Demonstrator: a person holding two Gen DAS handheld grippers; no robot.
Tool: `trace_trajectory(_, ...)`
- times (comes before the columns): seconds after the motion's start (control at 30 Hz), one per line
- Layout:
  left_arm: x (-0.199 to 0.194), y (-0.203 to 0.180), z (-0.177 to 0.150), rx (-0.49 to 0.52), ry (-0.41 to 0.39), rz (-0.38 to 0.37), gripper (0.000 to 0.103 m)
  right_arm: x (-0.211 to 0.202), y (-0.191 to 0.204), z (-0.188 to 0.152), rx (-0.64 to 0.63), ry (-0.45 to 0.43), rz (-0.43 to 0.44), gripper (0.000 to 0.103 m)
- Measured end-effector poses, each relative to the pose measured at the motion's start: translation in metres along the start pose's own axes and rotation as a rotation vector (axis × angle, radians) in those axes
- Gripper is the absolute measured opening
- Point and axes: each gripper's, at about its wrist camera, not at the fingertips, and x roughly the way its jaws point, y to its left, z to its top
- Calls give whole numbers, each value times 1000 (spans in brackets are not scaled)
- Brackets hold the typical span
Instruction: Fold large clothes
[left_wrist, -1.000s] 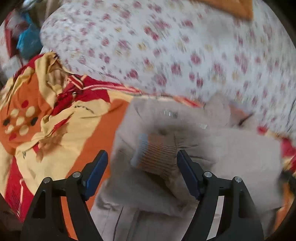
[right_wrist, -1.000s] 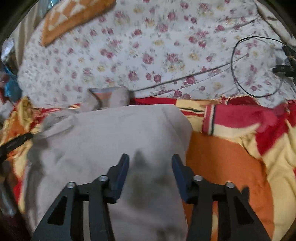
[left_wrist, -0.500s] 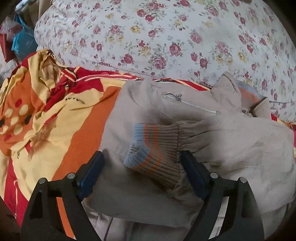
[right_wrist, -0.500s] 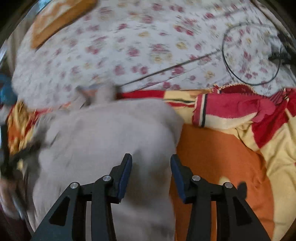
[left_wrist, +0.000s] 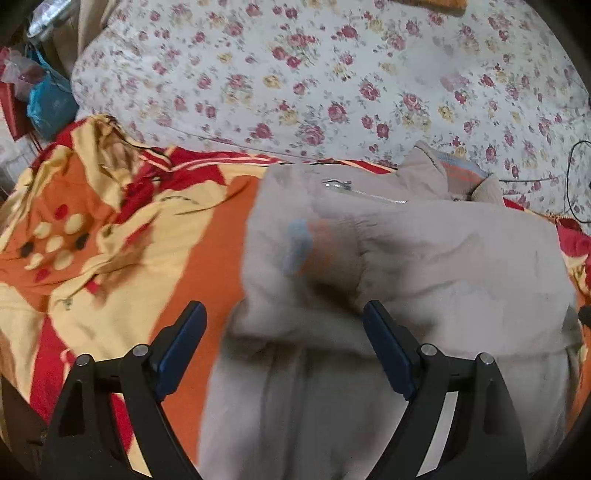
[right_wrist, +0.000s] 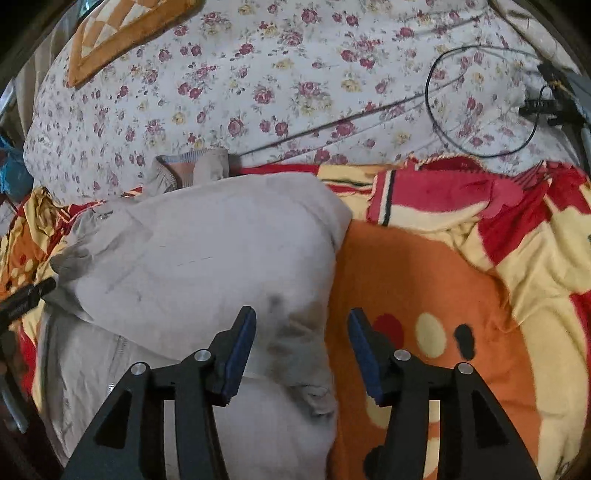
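Note:
A beige zip jacket (left_wrist: 424, 258) lies on an orange, red and yellow blanket (left_wrist: 110, 240), sleeves folded across its body. Its striped blue and orange cuff (left_wrist: 306, 247) rests on the chest, the zipper (left_wrist: 362, 192) and collar (left_wrist: 454, 173) beyond. My left gripper (left_wrist: 284, 328) is open and empty, hovering over the jacket below the cuff. In the right wrist view the jacket (right_wrist: 207, 258) fills the left half. My right gripper (right_wrist: 301, 339) is open and empty over the jacket's right edge, where it meets the blanket (right_wrist: 443, 295).
A white floral quilt (left_wrist: 332, 74) lies behind the jacket. An orange checked cushion (right_wrist: 122, 33) sits on it at the far left. A black cable loop (right_wrist: 480, 103) and a clip lie at the far right. Blue and red bags (left_wrist: 40, 99) sit at the left edge.
The left gripper has pulled back from the cuff, which now lies farther ahead of its fingers. The right gripper has shifted right to the jacket's right edge. Both stay open.

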Motion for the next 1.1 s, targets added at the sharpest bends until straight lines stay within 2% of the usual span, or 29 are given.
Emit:
trace_trajectory(0.1,-9,8,-13,6,-12,8,87,6,8,-7,-15,7,0,53)
trace_trajectory(0.23,-16,13,-28,27,-14,22,87,32,5,-18,-49,58,-137,56)
trace_trajectory(0.37,-22,21,-39,21,-13,20,87,23,-12,-24,41,62,-58,60)
trace_trajectory(0.43,-25,23,-44,10,-11,14,87,18,-18,-24,67,38,-49,76)
trace_trajectory(0.47,-26,24,-46,10,-9,12,87,19,-20,-24,76,35,-48,77)
trace_trajectory(0.5,-27,24,-48,14,-6,11,87,24,-21,-26,80,46,-38,75)
trace_trajectory(0.57,-30,24,-52,25,2,9,87,34,-21,-30,61,74,9,39)
trace_trajectory(0.6,-34,26,-57,29,4,1,87,30,-18,-32,43,49,22,18)
trace_trajectory(0.63,-37,28,-60,27,4,-4,87,24,-13,-33,25,39,-1,12)
trace_trajectory(0.7,-41,35,-71,19,8,-9,87,12,-2,-33,-37,2,-58,10)
trace_trajectory(0.83,-44,48,-92,-1,37,-26,87,22,-12,-34,12,24,-83,9)
trace_trajectory(0.97,-47,63,-111,-33,64,-49,87,17,-17,-35,35,36,-58,10)
trace_trajectory(1.07,-51,71,-121,-61,79,-75,87,-3,-24,-42,101,34,-21,26)
trace_trajectory(1.1,-52,74,-126,-68,90,-91,87,-8,-25,-46,113,34,-12,36)
